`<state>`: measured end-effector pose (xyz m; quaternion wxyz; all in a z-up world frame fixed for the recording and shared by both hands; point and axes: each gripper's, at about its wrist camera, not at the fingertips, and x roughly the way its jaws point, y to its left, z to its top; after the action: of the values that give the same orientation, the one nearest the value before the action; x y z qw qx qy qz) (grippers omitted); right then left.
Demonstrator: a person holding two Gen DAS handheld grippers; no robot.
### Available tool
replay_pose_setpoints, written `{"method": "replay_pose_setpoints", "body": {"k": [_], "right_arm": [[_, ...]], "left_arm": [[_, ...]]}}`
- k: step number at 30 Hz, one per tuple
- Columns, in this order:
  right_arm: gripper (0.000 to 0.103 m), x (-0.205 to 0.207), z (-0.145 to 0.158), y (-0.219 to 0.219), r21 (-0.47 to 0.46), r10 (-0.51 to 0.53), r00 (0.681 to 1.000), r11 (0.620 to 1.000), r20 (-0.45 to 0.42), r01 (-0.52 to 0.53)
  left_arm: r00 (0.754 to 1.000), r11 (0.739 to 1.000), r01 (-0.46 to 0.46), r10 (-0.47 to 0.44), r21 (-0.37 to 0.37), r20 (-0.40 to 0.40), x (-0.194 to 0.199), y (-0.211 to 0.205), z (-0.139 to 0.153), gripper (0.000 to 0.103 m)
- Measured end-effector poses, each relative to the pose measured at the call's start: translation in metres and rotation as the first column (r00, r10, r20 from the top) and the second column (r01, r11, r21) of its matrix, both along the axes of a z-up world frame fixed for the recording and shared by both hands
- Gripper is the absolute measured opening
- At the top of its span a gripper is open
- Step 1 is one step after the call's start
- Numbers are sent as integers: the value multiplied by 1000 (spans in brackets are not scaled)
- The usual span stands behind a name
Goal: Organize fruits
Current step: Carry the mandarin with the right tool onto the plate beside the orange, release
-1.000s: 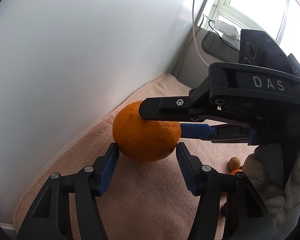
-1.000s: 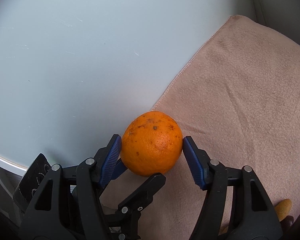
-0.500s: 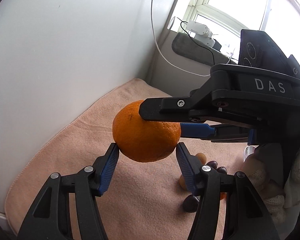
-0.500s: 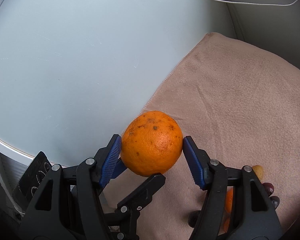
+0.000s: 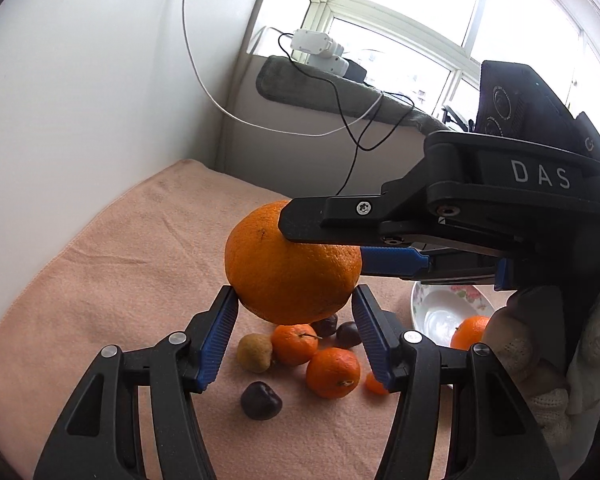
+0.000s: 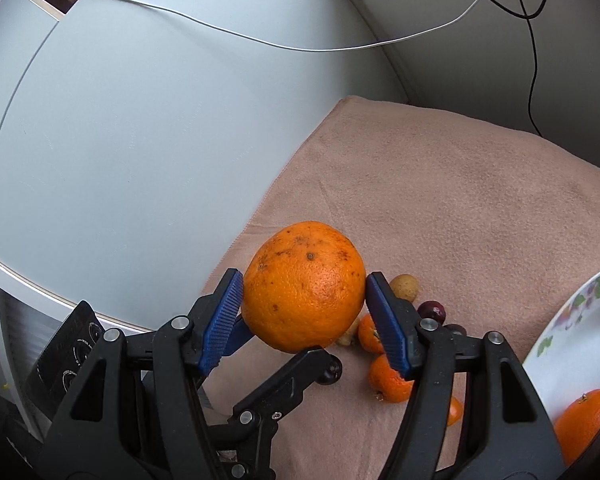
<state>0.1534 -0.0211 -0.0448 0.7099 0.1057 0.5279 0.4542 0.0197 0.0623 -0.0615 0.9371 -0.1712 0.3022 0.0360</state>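
Observation:
A large orange (image 5: pixel 284 264) hangs in the air above the pink towel (image 5: pixel 120 264). Both grippers are clamped on it. My left gripper (image 5: pixel 296 300) presses its blue pads on the orange's lower sides. My right gripper (image 5: pixel 340 240) reaches in from the right, one finger across the top. In the right wrist view the speckled orange (image 6: pixel 304 284) sits between the right gripper (image 6: pixel 304 292) pads, and the left gripper's fingers (image 6: pixel 284 376) cross under it. Below lie small mandarins (image 5: pixel 332 372), a yellowish fruit (image 5: pixel 254 352) and dark round fruits (image 5: pixel 260 400).
A floral-rimmed white bowl (image 5: pixel 432 312) at the right holds an orange (image 5: pixel 470 330); the bowl (image 6: pixel 572 340) is at the right edge in the right wrist view. A white panel (image 5: pixel 80 100) bounds the towel on the left. Cables (image 5: pixel 352 136) hang from the window ledge. A gloved hand (image 5: pixel 520 352) grips the right tool.
Both grippers, still clamped on the orange, have risen and swung away from the white panel. The pile of small fruits and the bowl have come into view beneath.

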Motion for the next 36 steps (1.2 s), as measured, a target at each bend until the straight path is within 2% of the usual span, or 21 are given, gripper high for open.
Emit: {"method": "replay_pose_setpoints", "body": {"k": [16, 24, 36], "right_arm": [[67, 19, 7, -122, -2, -167, 986, 986, -10, 167], [66, 26, 4, -163, -16, -235, 971, 972, -32, 235], [67, 37, -16, -192, -24, -303, 951, 953, -70, 302]], "left_arm": [[983, 983, 184, -185, -10, -11, 49, -83, 2, 59], [964, 965, 263, -264, -23, -39, 70, -116, -4, 59], [939, 943, 333, -334, -22, -82, 89, -146, -11, 59]]}}
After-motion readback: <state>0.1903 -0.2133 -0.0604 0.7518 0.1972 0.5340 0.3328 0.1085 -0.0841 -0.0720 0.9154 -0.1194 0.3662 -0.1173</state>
